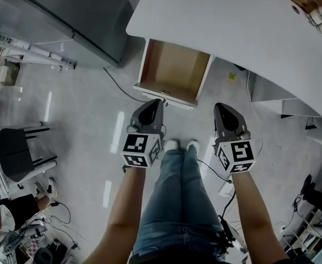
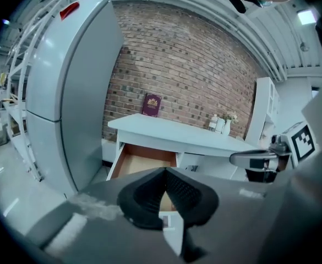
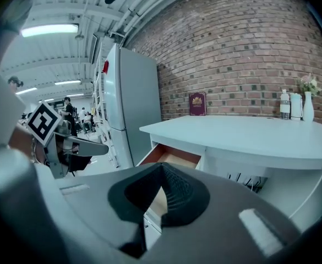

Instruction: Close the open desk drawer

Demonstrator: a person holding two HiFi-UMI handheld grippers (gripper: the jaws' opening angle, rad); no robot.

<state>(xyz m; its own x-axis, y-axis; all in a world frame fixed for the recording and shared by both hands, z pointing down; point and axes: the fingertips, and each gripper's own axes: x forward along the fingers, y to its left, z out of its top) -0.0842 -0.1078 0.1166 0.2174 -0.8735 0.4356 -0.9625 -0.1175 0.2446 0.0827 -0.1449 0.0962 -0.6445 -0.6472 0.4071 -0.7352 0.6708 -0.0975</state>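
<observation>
The desk drawer [image 1: 174, 70] stands pulled well out from under the white desk [image 1: 232, 21]. Its wooden inside is bare and its white front faces the person. The left gripper [image 1: 154, 105] hangs near that front but apart from it, jaws pressed together on nothing. The right gripper [image 1: 222, 111] sits beside it, off the drawer's right corner, also closed and empty. I judge that the 2 closed tips make blunt ends for pushing the front. A grey refrigerator [image 1: 67, 15] flanks the desk's left.

Bare left forearm [image 1: 125, 208] and right forearm [image 1: 255, 213] reach forward, parallel. Dark grey left gripper [image 1: 155, 103] and right gripper [image 1: 222, 109]: jaws pressed together, empty, angled slightly downward.
</observation>
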